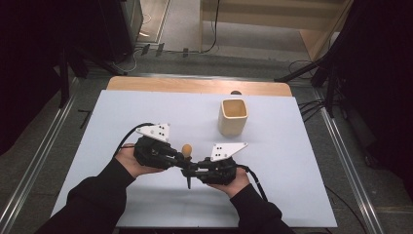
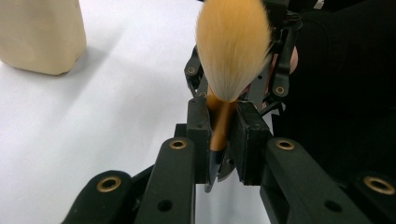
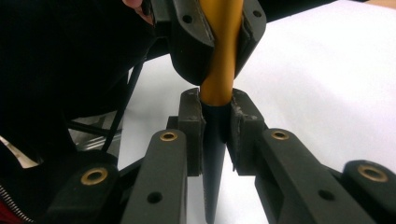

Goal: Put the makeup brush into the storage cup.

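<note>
A makeup brush [image 1: 186,148] with an orange-tan bristle head, gold ferrule and black pointed handle stands roughly upright above the white table sheet [image 1: 146,107], between both hands. My left gripper [image 1: 182,159] is shut on the gold ferrule [image 2: 219,126], with the bristles [image 2: 232,46] rising above the jaws. My right gripper [image 1: 191,170] is shut on the black handle [image 3: 215,154] just below. In the right gripper view the left gripper [image 3: 212,42] clamps the gold part [image 3: 219,74] directly above my right gripper [image 3: 215,126]. The handle's tip [image 1: 189,184] points down.
A cream square cup [image 1: 233,117] stands open-topped on the sheet behind and to the right of the hands, also at the upper left of the left gripper view [image 2: 42,37]. The wooden table edge [image 1: 195,85] runs along the back. Cables lie on the floor beyond.
</note>
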